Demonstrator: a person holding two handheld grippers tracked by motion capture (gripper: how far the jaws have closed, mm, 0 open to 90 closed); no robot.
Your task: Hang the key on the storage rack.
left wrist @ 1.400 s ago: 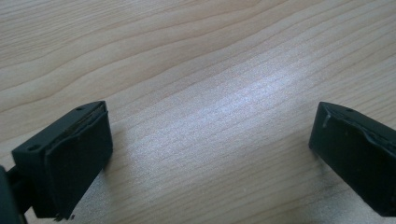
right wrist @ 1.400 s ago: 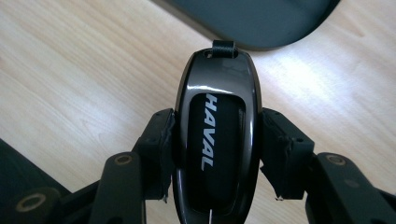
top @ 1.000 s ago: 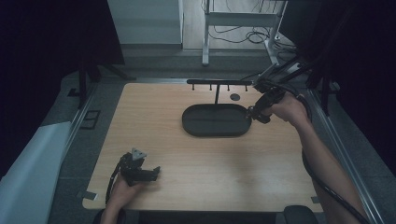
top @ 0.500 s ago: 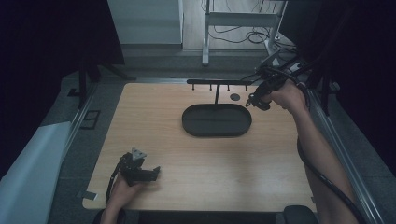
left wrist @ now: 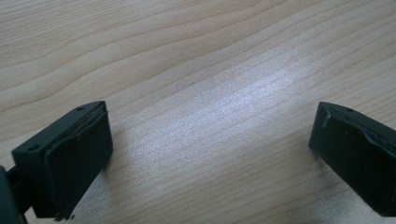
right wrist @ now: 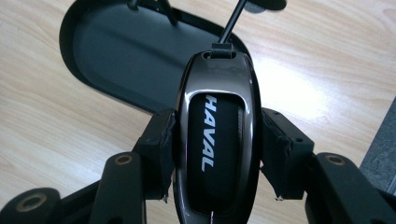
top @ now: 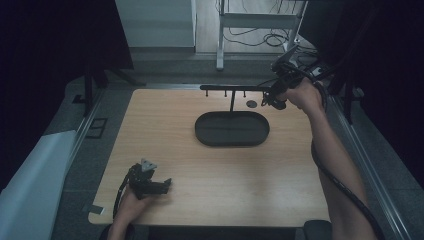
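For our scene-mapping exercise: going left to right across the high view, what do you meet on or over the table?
Left gripper → oval tray → right gripper, holding a car key by the rack's right end.

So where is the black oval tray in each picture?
High view: the black oval tray lies mid-table, left of the right gripper.
Right gripper view: top left, behind the black HAVAL key fob.
Left gripper view: no tray, bare wood.
Shared landmark: the light wooden table.
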